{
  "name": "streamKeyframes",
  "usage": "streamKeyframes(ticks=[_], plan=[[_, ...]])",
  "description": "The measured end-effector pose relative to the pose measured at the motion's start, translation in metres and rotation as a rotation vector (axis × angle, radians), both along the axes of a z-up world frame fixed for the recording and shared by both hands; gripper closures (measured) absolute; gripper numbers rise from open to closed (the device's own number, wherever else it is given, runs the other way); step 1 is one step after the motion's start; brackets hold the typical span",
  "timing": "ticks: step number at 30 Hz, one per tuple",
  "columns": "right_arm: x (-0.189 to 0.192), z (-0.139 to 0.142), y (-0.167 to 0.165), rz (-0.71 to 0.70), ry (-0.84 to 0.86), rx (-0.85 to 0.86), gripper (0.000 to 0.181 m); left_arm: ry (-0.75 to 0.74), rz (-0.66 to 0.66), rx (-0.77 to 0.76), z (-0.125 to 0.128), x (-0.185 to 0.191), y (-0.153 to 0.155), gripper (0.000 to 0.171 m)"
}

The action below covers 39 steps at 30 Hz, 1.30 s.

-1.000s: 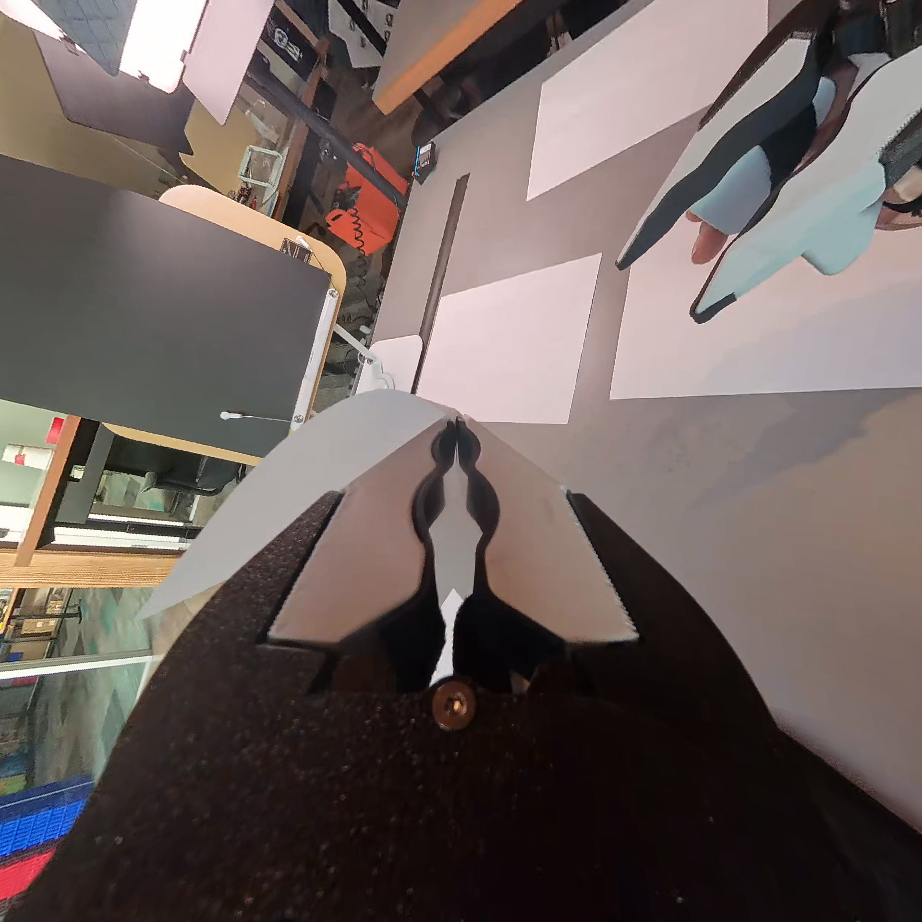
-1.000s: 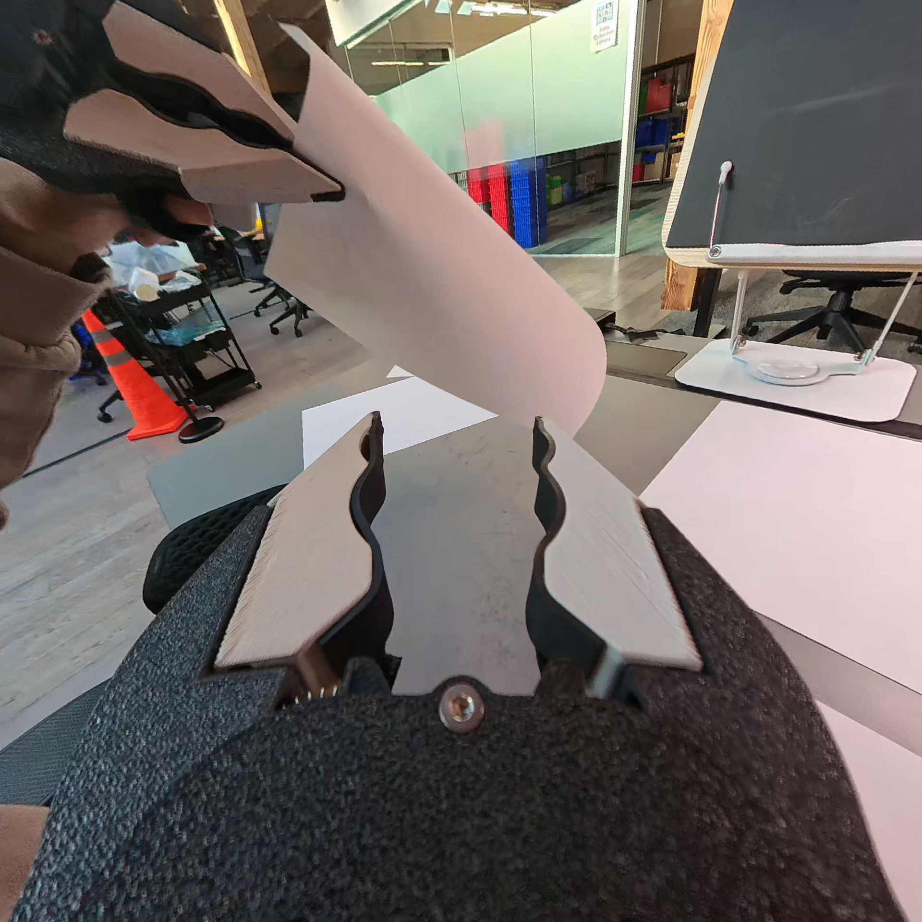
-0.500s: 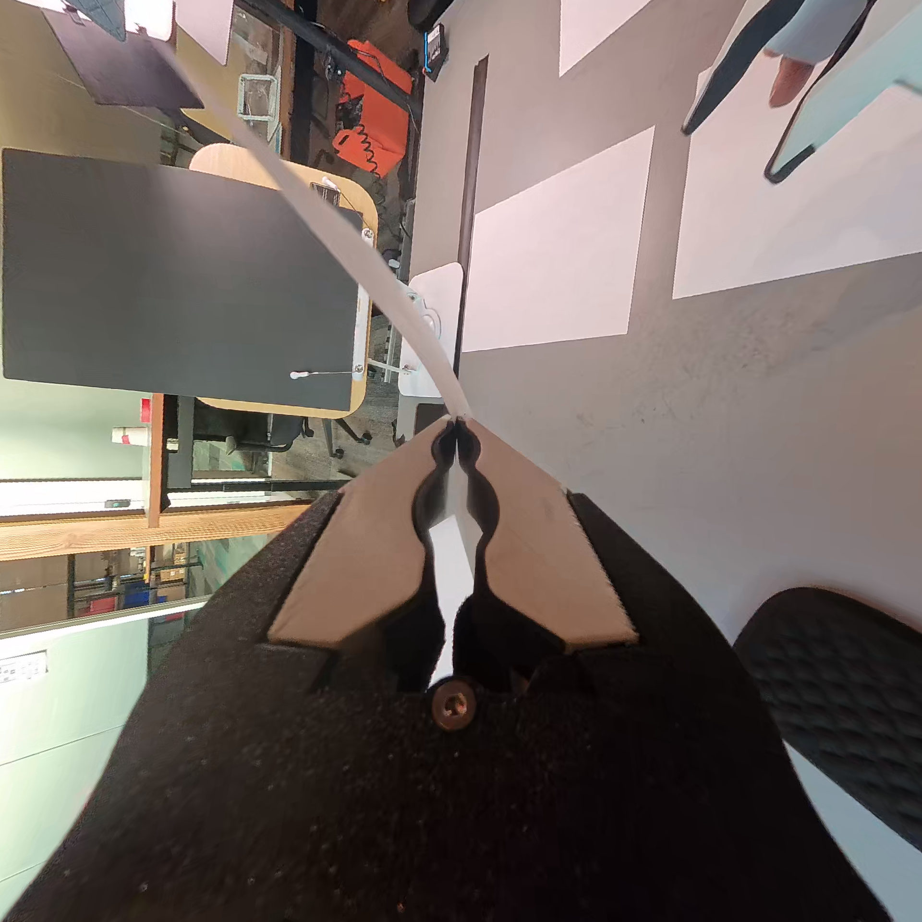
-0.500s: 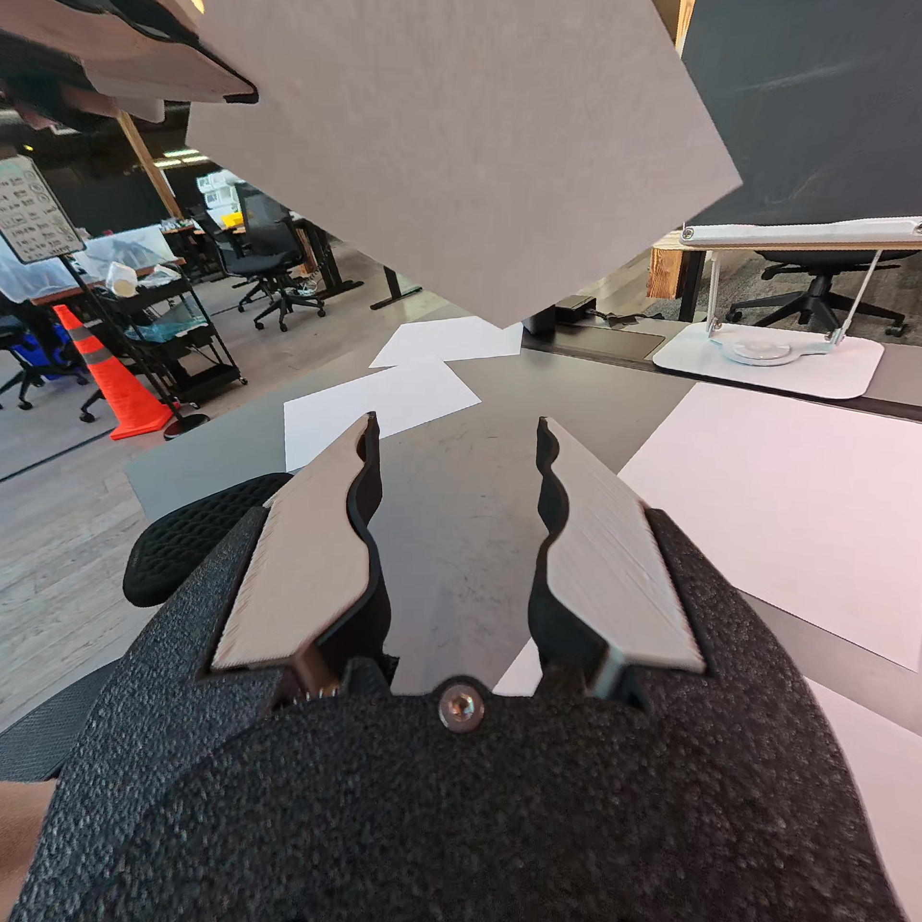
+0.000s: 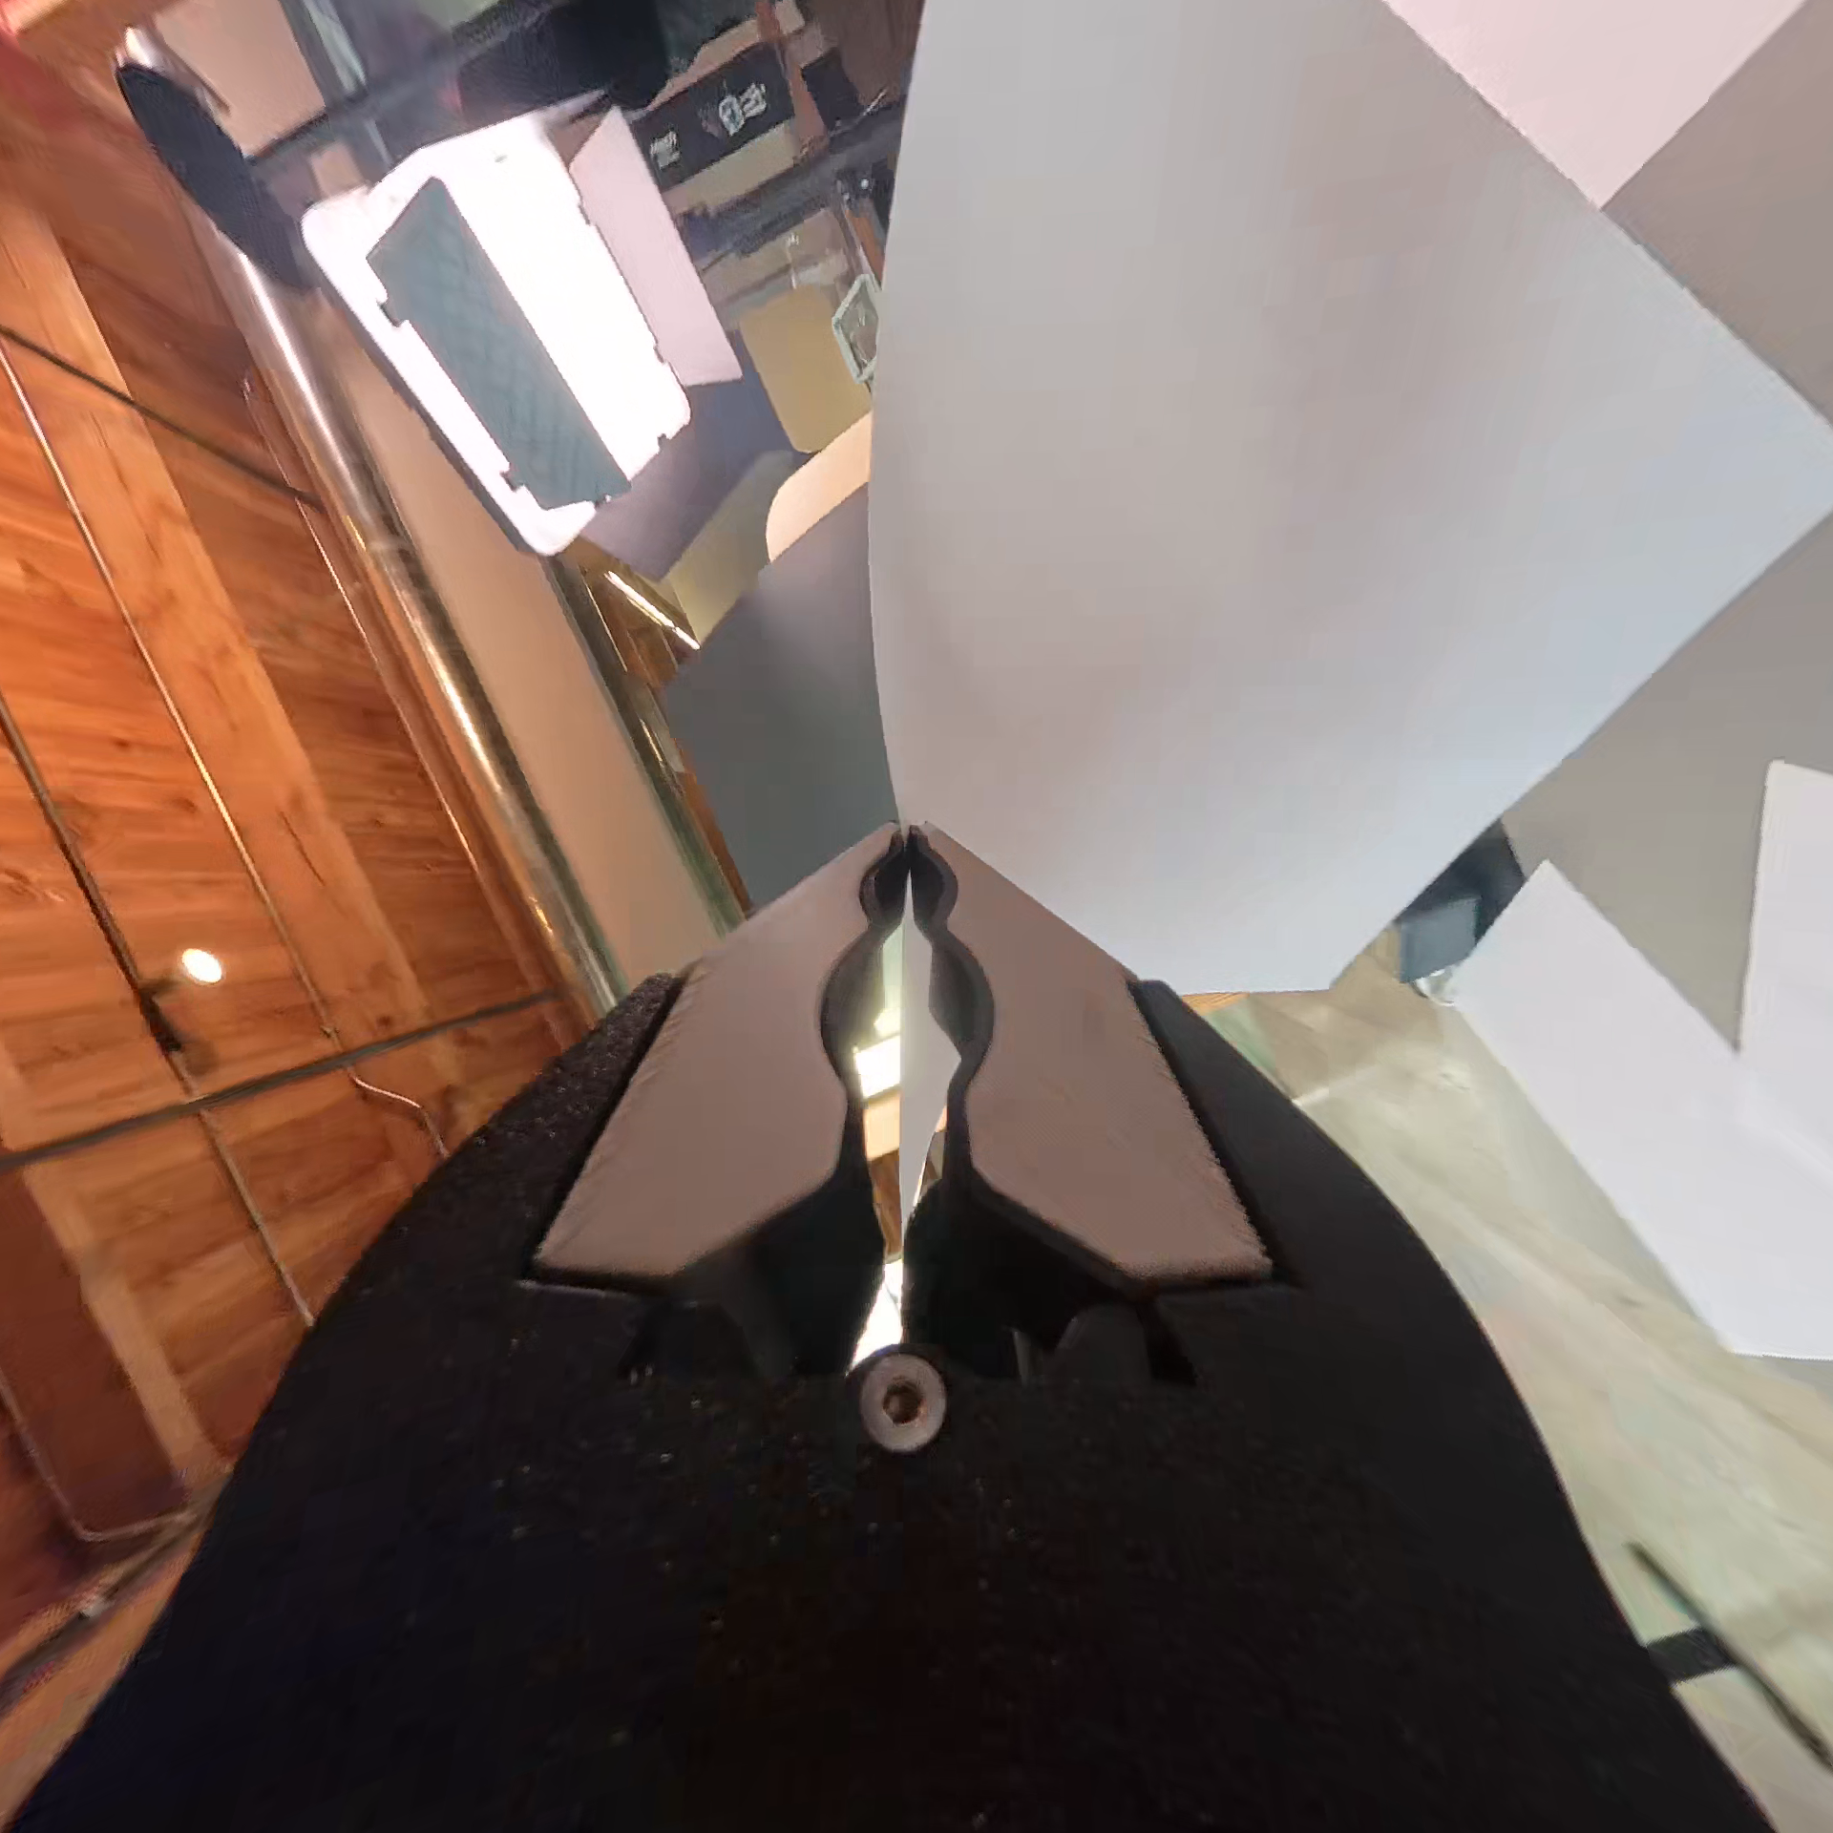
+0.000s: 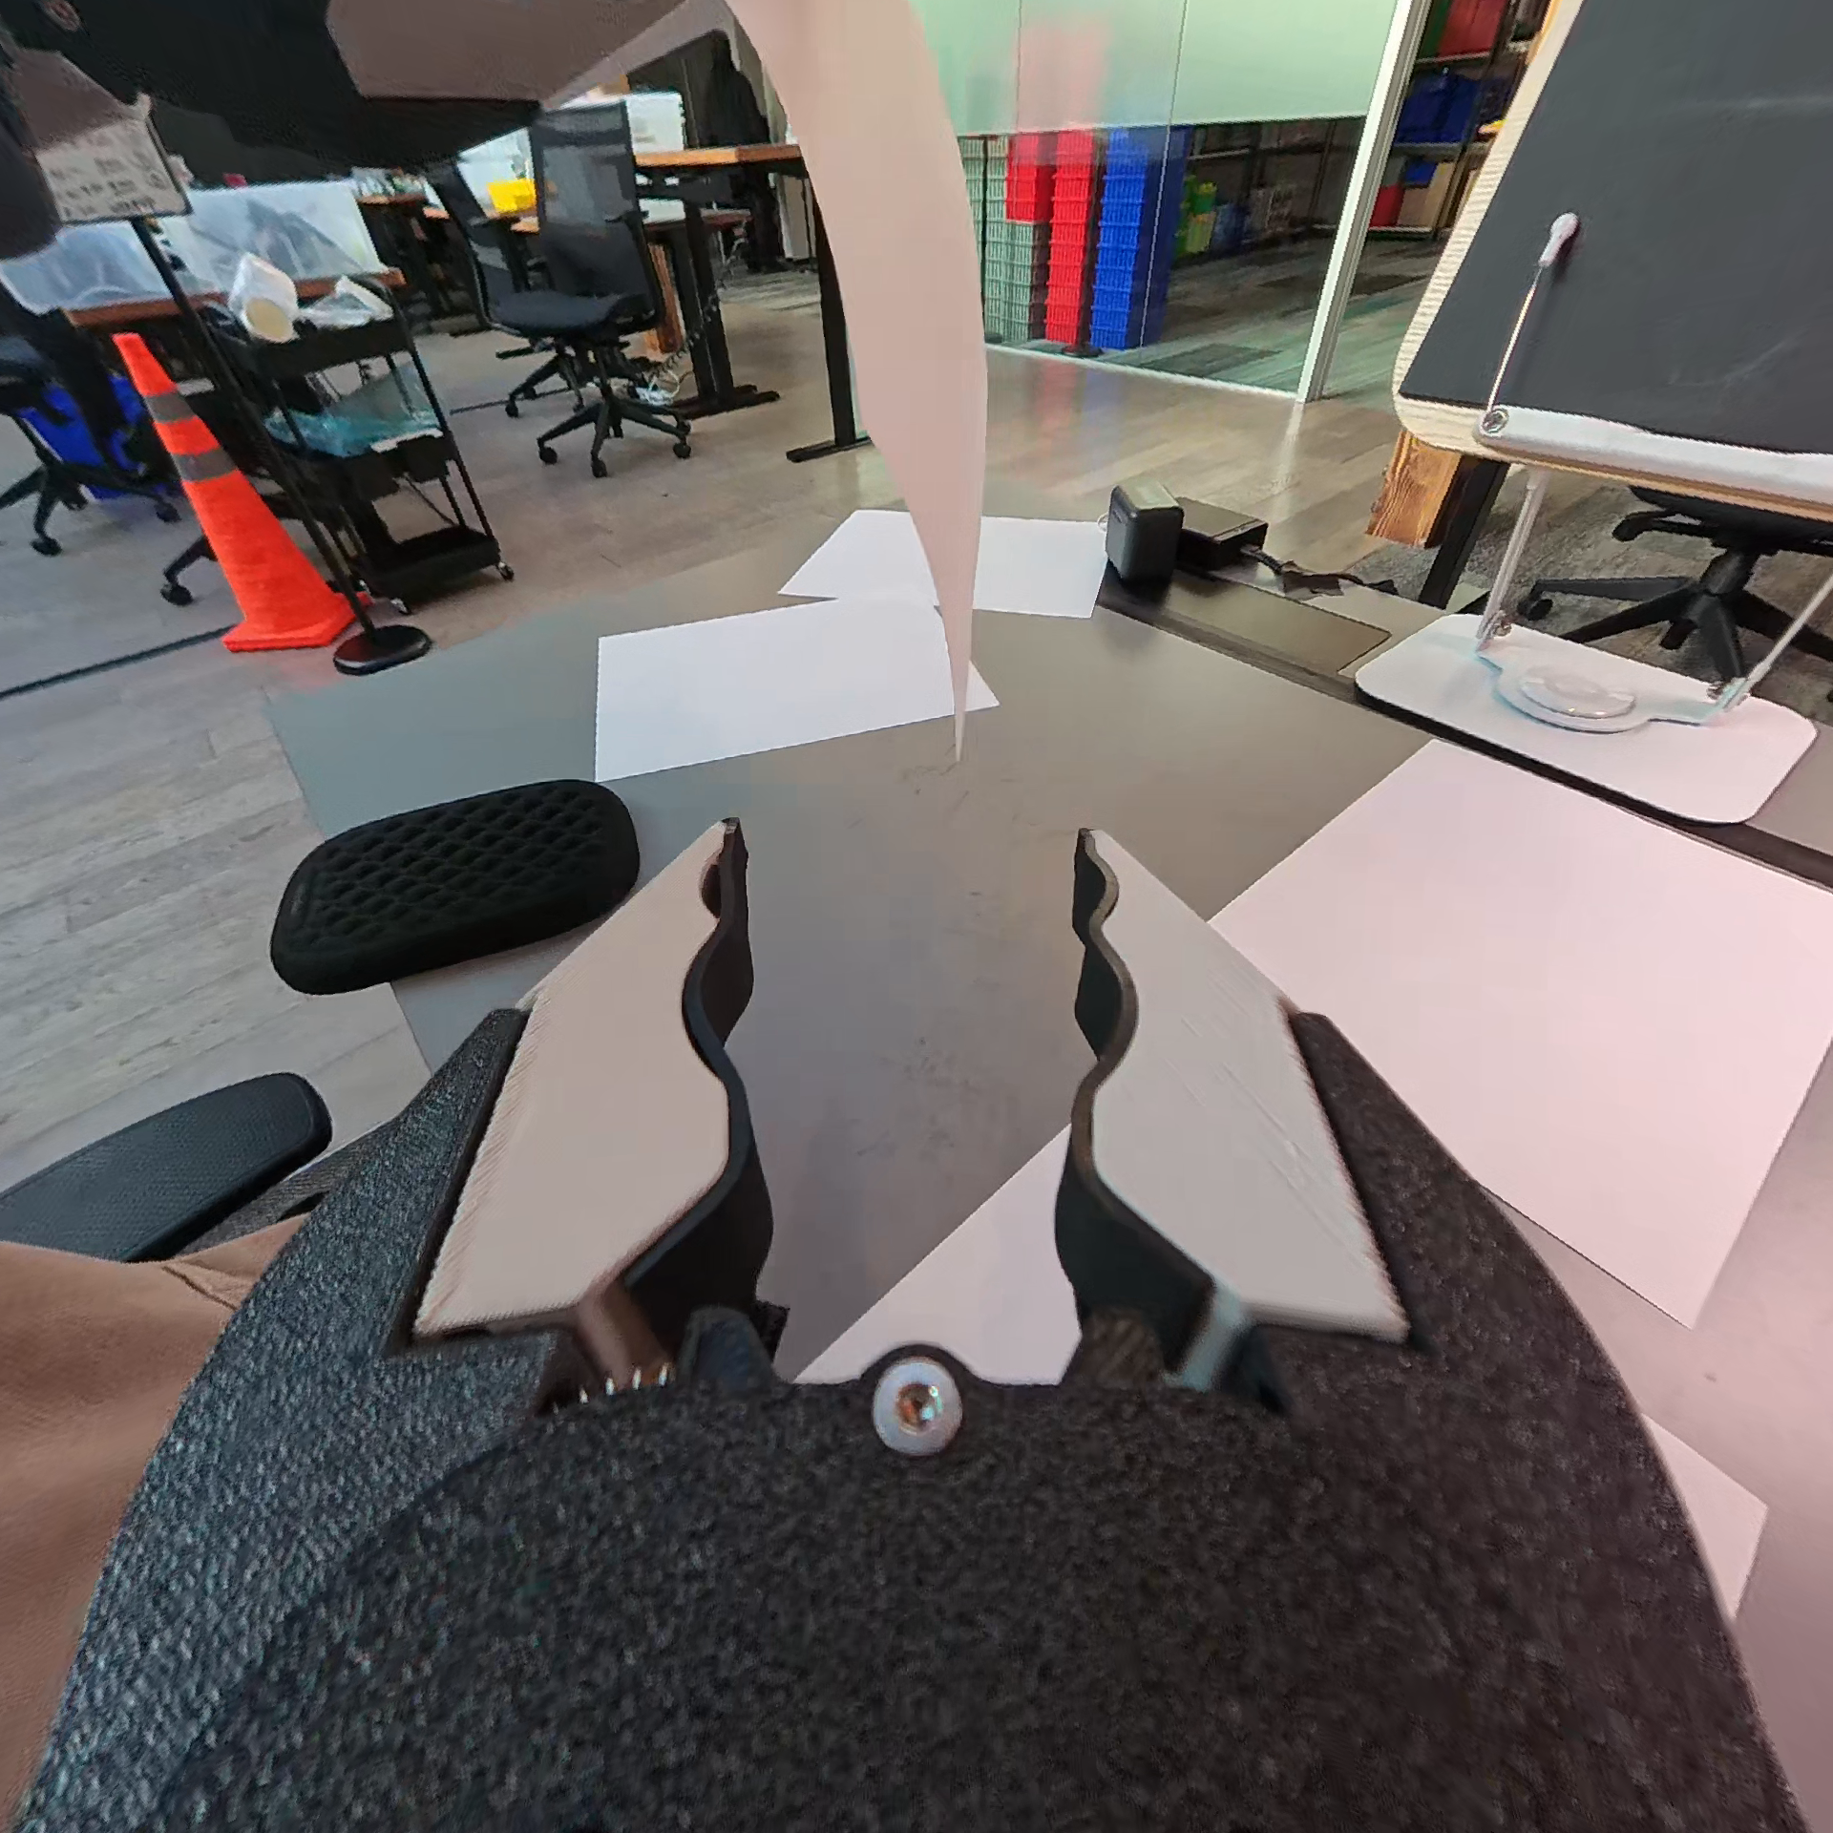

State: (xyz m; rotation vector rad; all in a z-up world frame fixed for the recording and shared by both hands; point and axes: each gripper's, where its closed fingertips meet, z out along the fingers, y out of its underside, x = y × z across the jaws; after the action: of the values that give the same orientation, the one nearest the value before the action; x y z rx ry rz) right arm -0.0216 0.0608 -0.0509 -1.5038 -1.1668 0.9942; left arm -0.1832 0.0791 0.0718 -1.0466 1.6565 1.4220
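Pinching white paper sheet (image 5: 1289, 555) tight, left hand-held gripper (image 5: 908, 831) lifted; right hand-held gripper (image 6: 905, 833) spread wide, empty, over grey bench (image 6: 893, 942).

Two things carry writing. In the right wrist view, a white rectangular sign card (image 6: 104, 177) stands at the upper left on a thin black pole stand (image 6: 260, 436), beside an orange traffic cone (image 6: 238, 516) – it bears several rows of small dark characters, too small to make out fully. In the left wrist view, a dark cardboard box (image 5: 709, 124) near the top edge carries white printed marks and a round emblem on its side – blurred by motion.
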Motion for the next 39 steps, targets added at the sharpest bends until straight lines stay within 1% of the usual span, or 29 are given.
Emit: streamKeyframes(ticks=[3,5,8,12,16,19,27,32,34,37,39], plan=[[-0.001,-0.006,-0.003,0.024,-0.043,0.019,0.116,0.203,-0.064,-0.015,-0.013,0.010,0.000,0.171],[-0.001,-0.011,-0.003,0.038,-0.078,0.030,0.115,0.295,-0.103,-0.042,-0.021,0.019,-0.002,0.171],[0.000,-0.016,-0.001,0.052,-0.121,0.048,0.115,0.398,-0.162,-0.076,-0.031,0.037,-0.009,0.171],[0.003,-0.021,0.003,0.070,-0.161,0.073,0.114,0.491,-0.236,-0.104,-0.040,0.063,-0.023,0.171],[0.009,-0.026,0.005,0.090,-0.191,0.080,0.112,0.545,-0.304,-0.128,-0.052,0.087,-0.038,0.171],[0.014,-0.030,0.001,0.110,-0.208,0.078,0.112,0.574,-0.323,-0.135,-0.055,0.094,-0.043,0.171],[0.025,-0.042,-0.014,0.162,-0.254,0.083,0.110,0.688,-0.314,-0.123,-0.050,0.088,-0.042,0.171],[0.031,-0.050,-0.012,0.173,-0.270,0.090,0.108,0.720,-0.310,-0.135,-0.050,0.086,-0.045,0.171],[0.032,-0.052,-0.012,0.192,-0.268,0.121,0.103,0.743,-0.319,-0.133,-0.050,0.087,-0.048,0.171],[0.034,-0.055,-0.005,0.198,-0.266,0.237,0.100,0.805,-0.369,-0.124,-0.056,0.094,-0.058,0.171],[0.035,-0.061,-0.009,0.253,-0.268,0.235,0.101,0.797,-0.404,-0.147,-0.065,0.103,-0.071,0.171]])
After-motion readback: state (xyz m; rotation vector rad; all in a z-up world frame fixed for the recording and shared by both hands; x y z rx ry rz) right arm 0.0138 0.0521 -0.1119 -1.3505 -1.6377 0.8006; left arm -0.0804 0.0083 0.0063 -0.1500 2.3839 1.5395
